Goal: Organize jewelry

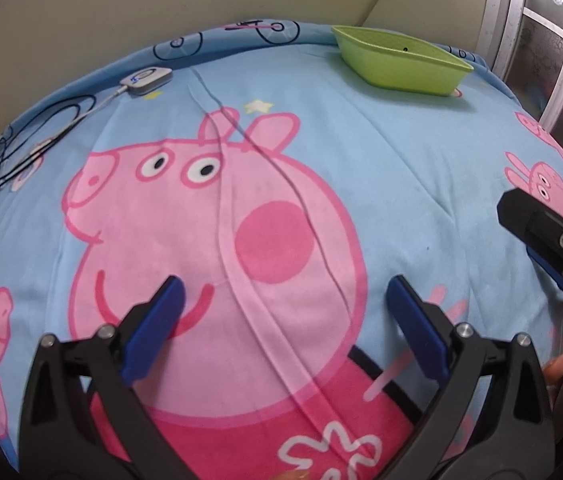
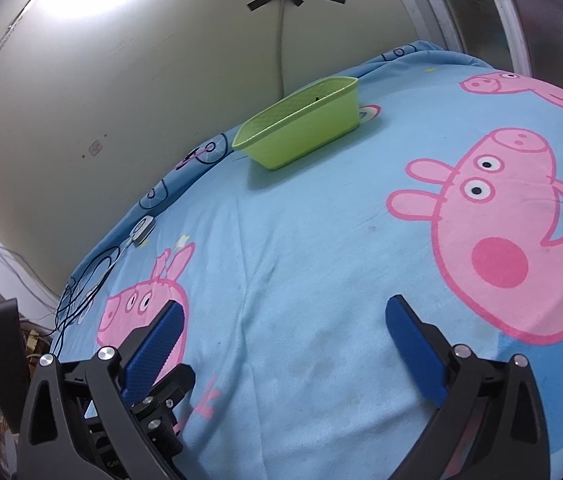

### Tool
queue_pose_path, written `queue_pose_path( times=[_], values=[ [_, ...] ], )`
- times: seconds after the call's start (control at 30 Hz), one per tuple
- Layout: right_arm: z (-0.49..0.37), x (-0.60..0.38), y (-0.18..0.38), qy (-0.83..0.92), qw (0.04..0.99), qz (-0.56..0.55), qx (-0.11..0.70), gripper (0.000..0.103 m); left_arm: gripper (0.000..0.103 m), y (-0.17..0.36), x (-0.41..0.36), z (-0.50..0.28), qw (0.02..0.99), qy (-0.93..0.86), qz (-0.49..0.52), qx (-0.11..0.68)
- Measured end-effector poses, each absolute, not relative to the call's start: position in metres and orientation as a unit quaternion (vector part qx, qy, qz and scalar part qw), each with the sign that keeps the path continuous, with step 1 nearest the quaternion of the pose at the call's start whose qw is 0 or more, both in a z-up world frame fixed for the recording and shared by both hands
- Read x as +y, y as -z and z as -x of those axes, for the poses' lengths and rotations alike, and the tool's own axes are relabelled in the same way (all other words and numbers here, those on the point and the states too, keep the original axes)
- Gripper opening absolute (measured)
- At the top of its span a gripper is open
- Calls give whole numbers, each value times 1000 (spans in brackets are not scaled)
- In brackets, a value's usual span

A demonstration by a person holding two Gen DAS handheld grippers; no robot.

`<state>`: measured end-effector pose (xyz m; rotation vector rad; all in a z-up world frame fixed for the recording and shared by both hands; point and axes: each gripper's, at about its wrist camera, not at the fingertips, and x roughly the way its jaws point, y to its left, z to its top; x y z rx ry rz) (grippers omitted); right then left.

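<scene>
Left wrist view: my left claw (image 1: 281, 320) hangs spread wide over the bed sheet (image 1: 421, 184), nothing between its blue pads (image 1: 153, 332). A thin dark line (image 1: 301, 200) runs down the sheet from near the far edge toward the claw, across the printed pig; I judge it a chain or cord, possibly the jewelry, but it is too fine to tell from a crease or cable. The green basket (image 1: 397, 64) sits at the far edge of the bed, well apart from the claw. At far left there's a small white device (image 1: 145, 79) with a tangle of black cables (image 1: 9, 152). The right claw (image 1: 537, 236) pokes in at the right edge.

Risk here: if that line is a chain, the pads could pinch sheet along with it, or it slips out because it's so thin. It could also be mistaken for the cables nearby.

Right wrist view: my right claw (image 2: 285, 344) is also fully spread and empty, over bare sheet (image 2: 321, 248). The basket (image 2: 301, 132) sits toward the far edge near the wall; its inside is mostly hidden, only one tiny dark speck shows. I see no jewelry in this view.

Risk: the basket looks light, so a bump could slide it off the edge.
</scene>
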<state>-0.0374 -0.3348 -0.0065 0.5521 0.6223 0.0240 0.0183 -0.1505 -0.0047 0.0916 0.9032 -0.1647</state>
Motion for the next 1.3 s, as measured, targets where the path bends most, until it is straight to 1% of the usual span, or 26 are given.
queue_pose_path(
  times=[0.2, 1.3],
  values=[
    [40, -327, 3, -30, 922, -248, 295, 82, 97, 3, -143, -18, 899, 56, -35, 433],
    [50, -334, 2, -23, 922, -272, 276, 82, 97, -11, -139, -5, 921, 39, -37, 386]
  ],
)
